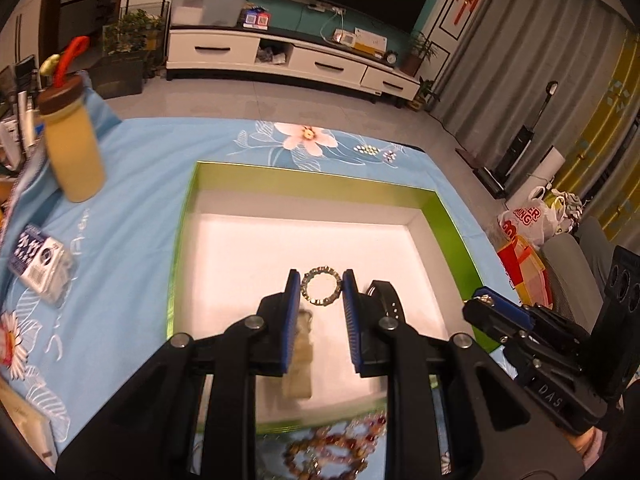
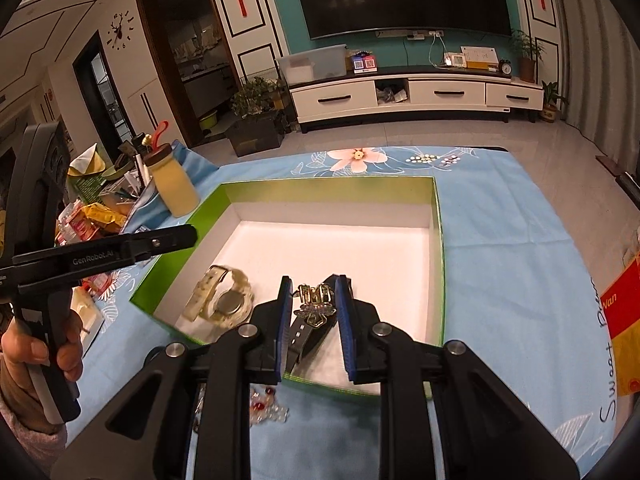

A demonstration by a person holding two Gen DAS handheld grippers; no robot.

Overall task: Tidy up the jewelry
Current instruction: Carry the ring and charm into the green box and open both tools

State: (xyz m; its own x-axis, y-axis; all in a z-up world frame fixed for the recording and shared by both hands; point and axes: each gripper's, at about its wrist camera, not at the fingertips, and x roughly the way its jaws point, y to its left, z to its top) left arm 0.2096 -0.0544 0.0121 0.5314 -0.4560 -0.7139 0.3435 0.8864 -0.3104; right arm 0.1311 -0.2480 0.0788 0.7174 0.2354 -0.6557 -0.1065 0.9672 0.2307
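Observation:
A green box point(image 1: 452, 216) with a white inside sits on the blue floral cloth; it also shows in the right wrist view point(image 2: 436, 216). My left gripper point(image 1: 321, 285) is shut on a small bead bracelet point(image 1: 321, 289) over the box. My right gripper point(image 2: 313, 295) is shut on a gold and purple brooch point(image 2: 315, 304) above the box's near side. A pale watch point(image 2: 224, 300) and a black watch point(image 2: 308, 332) lie in the box. Amber bead bracelets point(image 1: 332, 444) lie on the cloth before the box. A red and clear bead piece point(image 2: 266, 404) lies near the right gripper.
A yellow jar with a brown lid point(image 1: 74, 152) stands at the left of the cloth. A small packet point(image 1: 40, 268) lies left of the box. Clutter crowds the table's left edge point(image 2: 96, 208). The right gripper shows at the right of the left wrist view point(image 1: 520, 328).

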